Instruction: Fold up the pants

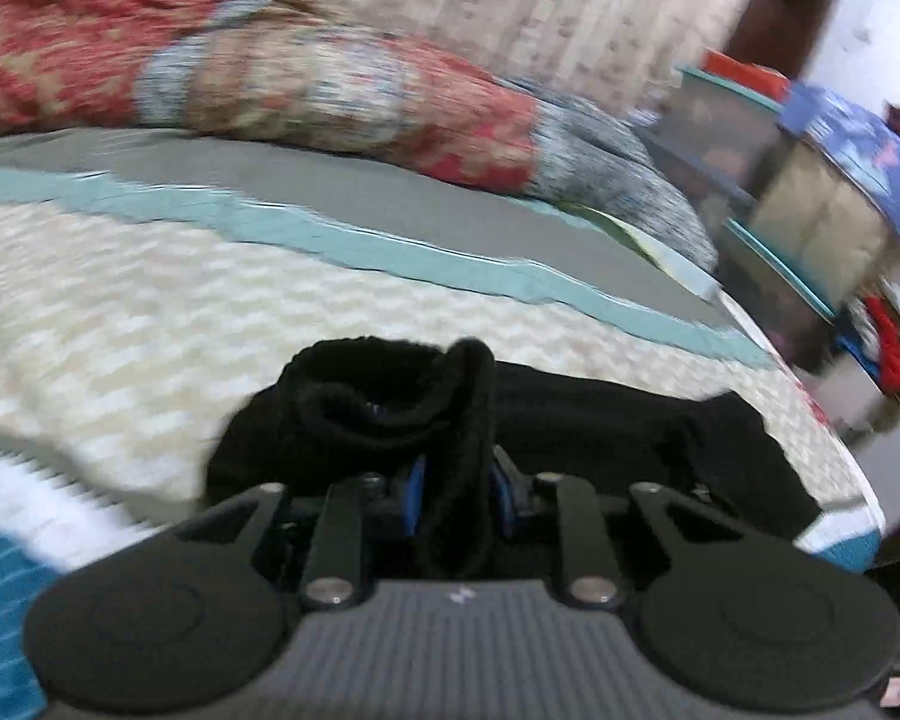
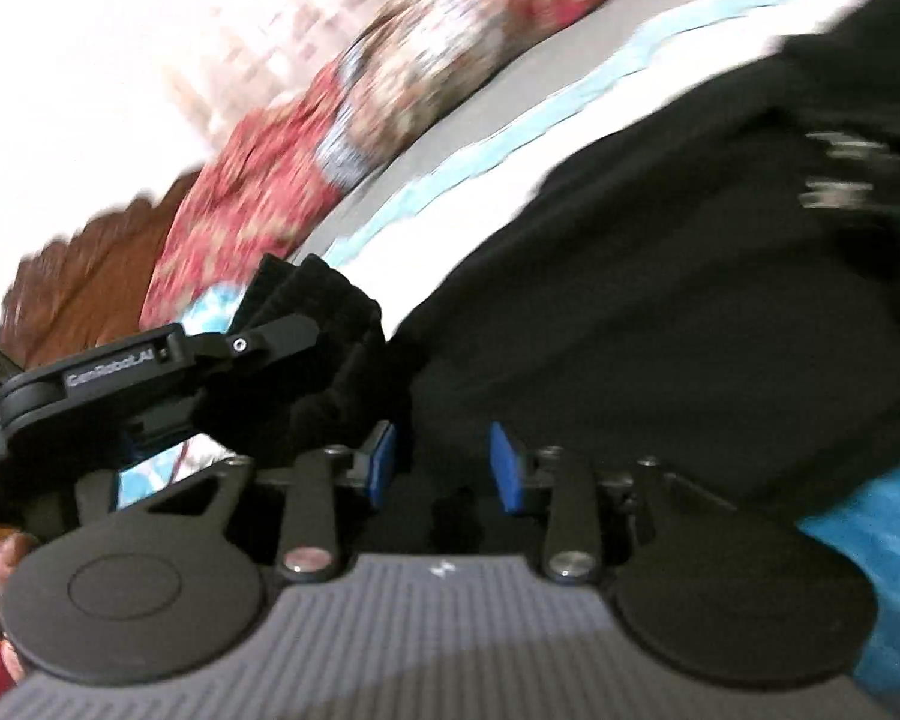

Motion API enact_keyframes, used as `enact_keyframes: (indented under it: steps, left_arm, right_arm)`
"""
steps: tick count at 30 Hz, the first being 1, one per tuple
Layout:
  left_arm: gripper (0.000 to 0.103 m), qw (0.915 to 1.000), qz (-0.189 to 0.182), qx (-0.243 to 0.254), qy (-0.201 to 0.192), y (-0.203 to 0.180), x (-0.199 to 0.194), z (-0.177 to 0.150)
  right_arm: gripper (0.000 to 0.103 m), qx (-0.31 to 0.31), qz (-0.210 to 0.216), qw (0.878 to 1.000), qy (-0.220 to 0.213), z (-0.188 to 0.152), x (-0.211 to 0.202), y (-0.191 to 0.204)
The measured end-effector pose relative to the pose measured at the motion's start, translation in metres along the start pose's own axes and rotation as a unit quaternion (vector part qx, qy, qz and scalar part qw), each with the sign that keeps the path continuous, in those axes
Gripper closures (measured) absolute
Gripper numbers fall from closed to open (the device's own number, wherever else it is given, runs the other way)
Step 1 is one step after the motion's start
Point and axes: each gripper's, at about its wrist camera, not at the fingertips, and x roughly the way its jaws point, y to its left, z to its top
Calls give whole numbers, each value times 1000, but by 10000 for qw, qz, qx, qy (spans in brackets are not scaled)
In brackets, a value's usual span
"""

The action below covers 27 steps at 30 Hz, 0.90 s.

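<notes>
left wrist: left claw (image 1: 453, 480) clamped on ribbed cuff of black pants (image 1: 600, 420), 6 o'clock on bed (image 1: 150, 300) | right wrist: right claw (image 2: 444, 468) parted, gripping nothing, pants 2 o'clock | risk: bunched cuff slips, fold goes uneven

Two wrist cameras, close over the bed (image 1: 150, 300)
Each looks forward and down along its own fingers; both views share the black pants (image 1: 600, 420) and the far patterned blanket (image 2: 282, 180).
</notes>
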Motion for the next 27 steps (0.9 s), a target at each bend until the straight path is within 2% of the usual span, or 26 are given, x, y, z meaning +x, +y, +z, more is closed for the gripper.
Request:
enact_keyframes:
  steps: [1,2,3,5,6,8,10,12,15,18,21,22,23,24,25,27]
  left_arm:
    - [65,9996,-160,70,227,-11,10,1]
    - [46,9980,-394,87,497,-21,16,2]
    - [39,9961,-576,123,651,-28,19,3]
    - [18,9946,-778,454,512,-39,5,-1]
    - [14,9949,-751,577,343,-39,-5,-3]
    - [11,9963,-739,441,72,-22,-28,-3]
    - [11,9981,-612,-46,-16,8,-45,-2]
    - [11,9976,-259,-643,-57,44,-60,-2]
    - [13,9907,279,-1330,-112,88,-76,-11]
    - [13,9824,491,-1803,-83,115,-85,-21]
    - [13,9808,574,-1864,58,115,-80,-29]
    - [14,9817,569,-1815,102,114,-80,-31]
    - [14,9832,547,-1739,132,110,-77,-31]
    - [14,9844,523,-1675,140,107,-76,-32]
    - [14,9859,491,-1594,140,102,-74,-30]
    - [14,9889,418,-1416,134,93,-70,-27]
  right_arm:
    - [64,108,-45,9999,-87,2,-5,-6]
    - [64,181,-111,9997,-137,3,-8,-11]
    - [64,239,-202,9994,-171,4,-13,-17]
    - [63,334,-289,9987,-243,5,-17,-23]
    - [61,374,-274,9985,-289,4,-19,-25]
    - [55,436,-205,9980,-412,5,-23,-26]
    - [48,493,-76,9975,-492,5,-24,-24]
    - [31,548,76,9971,-528,8,-26,-30]
    - [17,640,261,9962,-539,16,-26,-32]
    - [16,427,350,9980,-307,23,-6,-21]
    - [16,32,185,9998,69,27,25,-4]
    - [18,-121,126,9996,217,26,36,3]
    - [44,-301,30,9991,286,24,43,10]
    - [87,-572,-110,9979,273,22,45,18]
    - [89,-875,-179,9955,322,22,46,28]
    - [92,-1145,-114,9933,114,23,35,38]
